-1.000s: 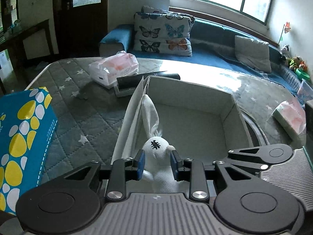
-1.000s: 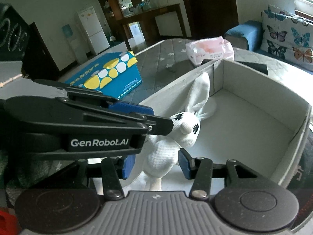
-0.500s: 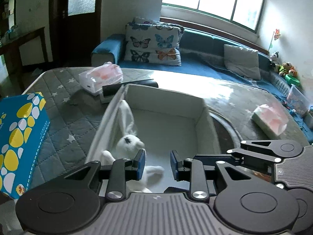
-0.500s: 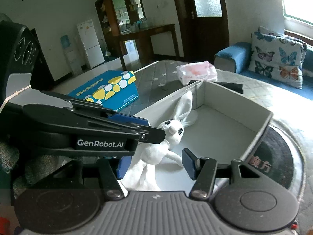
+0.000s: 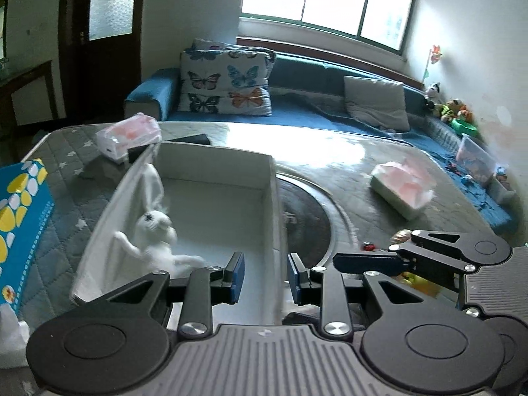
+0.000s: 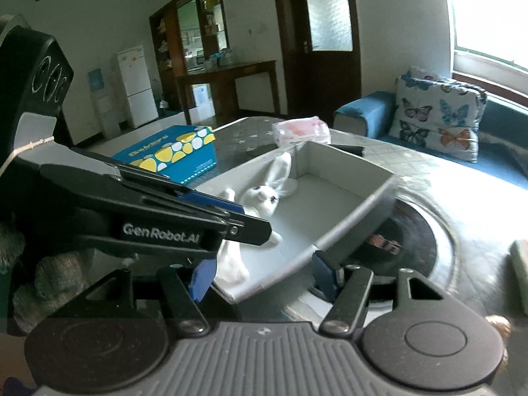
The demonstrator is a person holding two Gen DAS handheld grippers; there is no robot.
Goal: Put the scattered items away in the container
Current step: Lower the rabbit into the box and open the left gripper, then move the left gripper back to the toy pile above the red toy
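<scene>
The only legible writing is "GenRobot.AI", printed on the side of my left gripper (image 6: pixel 231 217) where it crosses the right wrist view. The blue tissue box (image 6: pixel 171 151) beside the container carries lettering too blurred to read.

Compared with one second ago, my left gripper (image 5: pixel 265 275) no longer grips the white rabbit toy (image 5: pixel 155 231); the toy now lies inside the grey container (image 5: pixel 269 204), slumped against the container's wall nearest the tissue box, ears up along that wall. Both grippers have pulled back from the container.

My left gripper stands narrowly parted and empty, straddling the container's other side wall. My right gripper (image 6: pixel 264 277) is spread wide and empty, at the container's near corner.
</scene>
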